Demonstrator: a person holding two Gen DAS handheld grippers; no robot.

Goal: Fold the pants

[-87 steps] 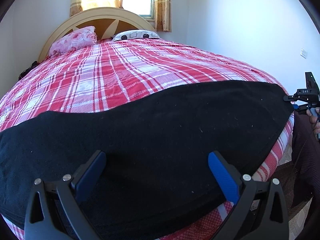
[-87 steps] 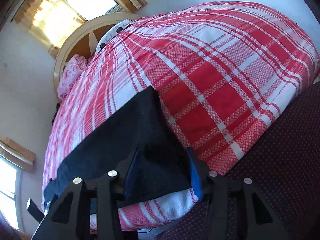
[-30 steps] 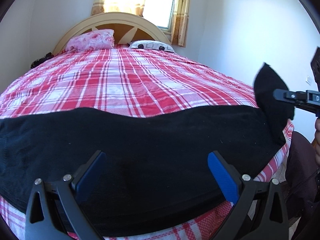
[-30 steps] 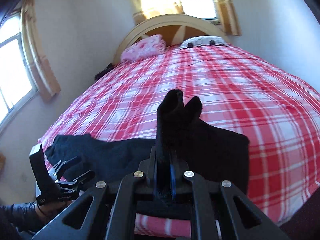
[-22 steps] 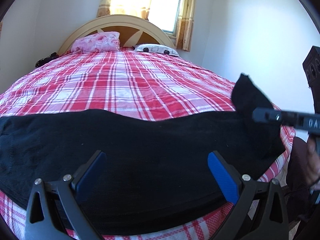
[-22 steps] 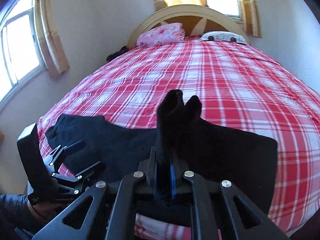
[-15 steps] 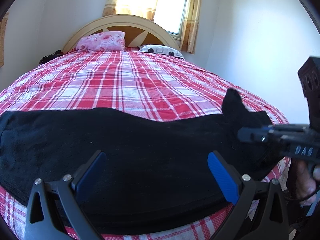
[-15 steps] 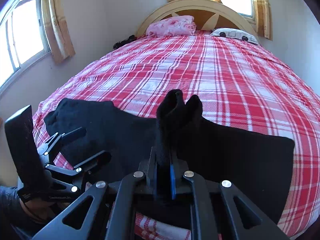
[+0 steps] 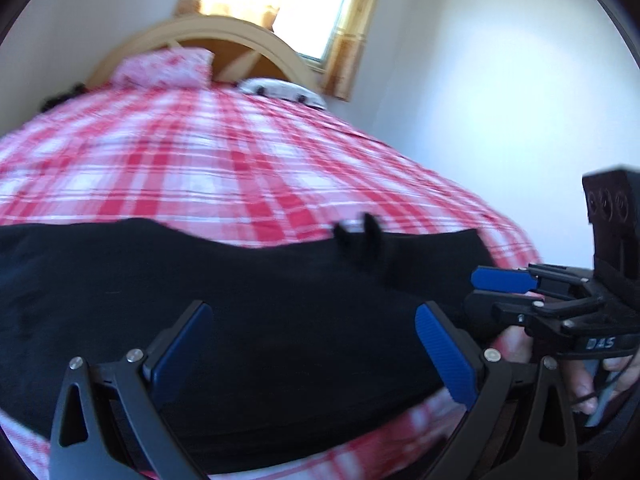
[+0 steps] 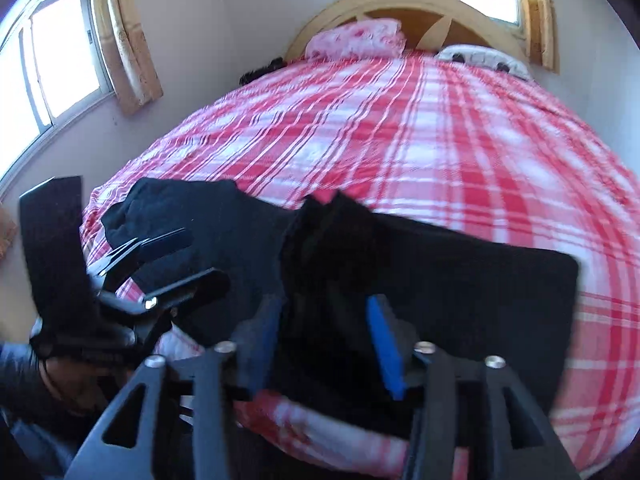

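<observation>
Black pants [image 9: 248, 300] lay flat across the near edge of the bed [image 9: 224, 168], on the red/white plaid cover. One end was doubled back over the rest, w/ a small peak of cloth sticking up mid-span. In the right wrist view the folded bit [image 10: 328, 248] sat dark and bunched just ahead of the claw.

Right gripper [image 10: 324, 332]: jaws had just been opening, stood about half wide. Cloth lay between the blue pads [image 10: 386, 344] but neither pad pressed on it, so released. In the left wrist view the same tool [image 9: 476, 292] hung level over the pants' right end, w/ a hand [image 9: 576, 376] on its grip.

Left gripper [image 9: 312, 348]: wide apart, pads clear of the fabric, over the front hem near the bed edge. Nothing held. In the right wrist view it [image 10: 200, 256] sat over the pants' left end, dark sleeve [image 10: 20, 384] behind it.

Further out: pink pillow [image 10: 356, 42] and white patterned pillow [image 10: 484, 58] against the arched headboard [image 10: 416, 6], curtained window [image 9: 308, 4] above. Both views motion-blurred.
</observation>
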